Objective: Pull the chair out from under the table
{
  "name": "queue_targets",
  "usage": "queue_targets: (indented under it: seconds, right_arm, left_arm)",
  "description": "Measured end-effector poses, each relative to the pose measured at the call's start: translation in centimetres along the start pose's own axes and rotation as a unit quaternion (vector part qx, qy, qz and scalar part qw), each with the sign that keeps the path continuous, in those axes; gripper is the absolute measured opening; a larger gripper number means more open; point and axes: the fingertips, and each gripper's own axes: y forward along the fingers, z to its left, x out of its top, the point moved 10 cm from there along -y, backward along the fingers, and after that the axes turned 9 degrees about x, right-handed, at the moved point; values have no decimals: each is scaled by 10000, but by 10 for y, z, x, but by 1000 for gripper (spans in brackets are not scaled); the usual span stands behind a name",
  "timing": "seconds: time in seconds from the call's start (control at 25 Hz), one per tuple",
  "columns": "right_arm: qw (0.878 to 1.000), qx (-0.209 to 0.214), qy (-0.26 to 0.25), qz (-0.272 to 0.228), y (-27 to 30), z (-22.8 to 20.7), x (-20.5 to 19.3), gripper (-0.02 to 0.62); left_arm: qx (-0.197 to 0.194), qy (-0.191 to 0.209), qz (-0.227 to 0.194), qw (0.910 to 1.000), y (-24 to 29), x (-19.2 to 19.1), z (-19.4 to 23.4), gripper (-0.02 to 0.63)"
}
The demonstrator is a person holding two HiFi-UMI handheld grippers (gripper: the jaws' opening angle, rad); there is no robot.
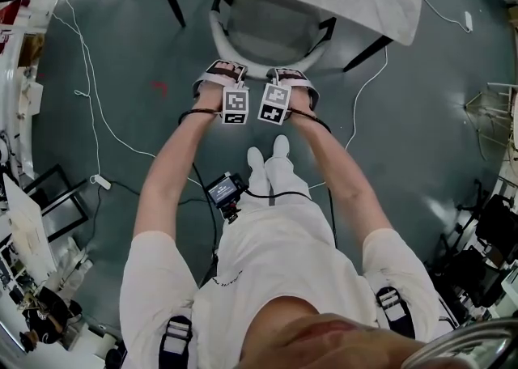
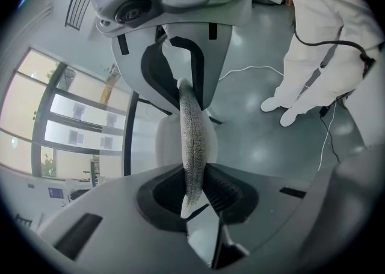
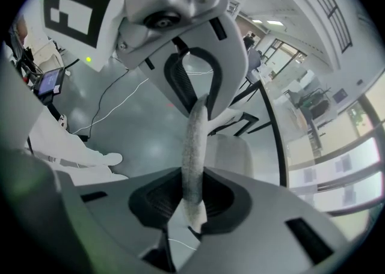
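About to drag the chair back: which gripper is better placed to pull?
Neither alone: left gripper and right gripper are both shut on the backrest rim, side by side near its middle. I'd pull with both, evenly.

Both arms reach straight out ahead of the body, almost parallel, elbows nearly locked. The left forearm and right forearm are bare, with short white sleeves at the shoulders. Each hand grips its tool from behind, wrists bent so the tools tip steeply down. The left tool and right tool sit side by side at the far end of the reach, close together, their marker cubes facing up. Both tools are clamped: each pair of jaws pinches the thin fabric rim of the chair back, which runs across the gap from jaw to jaw.
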Motion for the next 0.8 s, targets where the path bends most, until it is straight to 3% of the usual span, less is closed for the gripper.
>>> queue_targets:
  seconds: [0.8]
  right_arm:
    - [9999,113,-15,-51,-10,59,9,80]
  left_arm:
    - [-122,-243,75,9996,-39,14,-44,75]
